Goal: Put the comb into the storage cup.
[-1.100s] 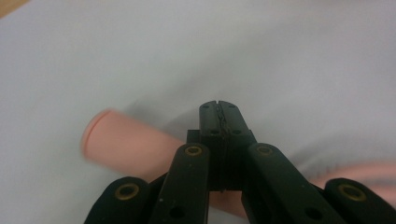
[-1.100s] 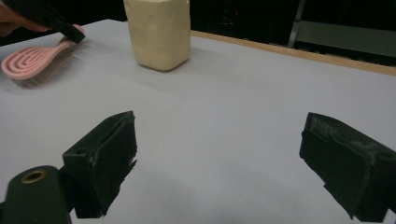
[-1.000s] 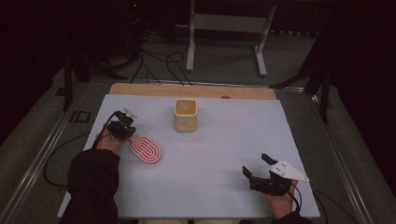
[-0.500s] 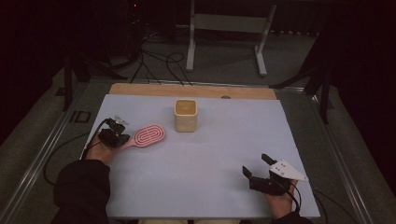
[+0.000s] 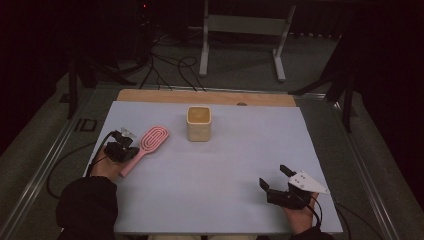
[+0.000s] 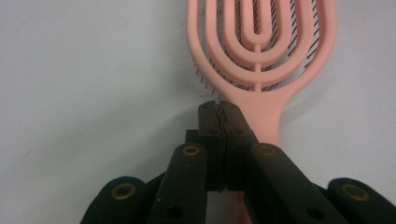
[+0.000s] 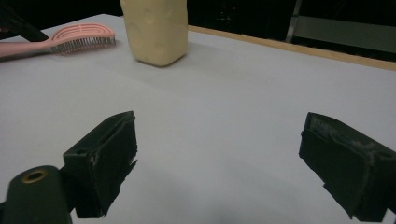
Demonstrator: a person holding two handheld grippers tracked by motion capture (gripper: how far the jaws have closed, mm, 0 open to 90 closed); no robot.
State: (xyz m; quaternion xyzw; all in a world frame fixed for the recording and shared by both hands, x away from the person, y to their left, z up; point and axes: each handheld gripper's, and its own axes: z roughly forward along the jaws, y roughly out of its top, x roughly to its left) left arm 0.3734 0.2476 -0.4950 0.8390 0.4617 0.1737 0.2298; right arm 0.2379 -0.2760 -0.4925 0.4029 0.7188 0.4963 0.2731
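Note:
A pink vented hairbrush (image 5: 152, 137) lies bristles down at the left of the white sheet, its head pointing away and to the right. My left gripper (image 5: 130, 149) sits over the handle, just behind the head. In the left gripper view its jaws stand pressed together at the neck of the brush (image 6: 261, 46), and the handle runs under the right jaw; nothing shows between the pads (image 6: 208, 116). My right gripper (image 5: 273, 176) rests near the front right with its jaws wide apart and nothing between them (image 7: 219, 135). The brush (image 7: 79, 37) lies far off at the upper left.
A cream square cup (image 5: 199, 125) stands upright at the back middle of the sheet (image 5: 225, 165), also seen in the right gripper view (image 7: 156, 30). A wooden strip (image 5: 205, 96) borders the far edge. Cables and a metal stand (image 5: 240, 25) lie on the floor beyond.
The left hand has shifted left and the brush has swung round with it, its head now pointing away and to the right. The right gripper has stayed put.

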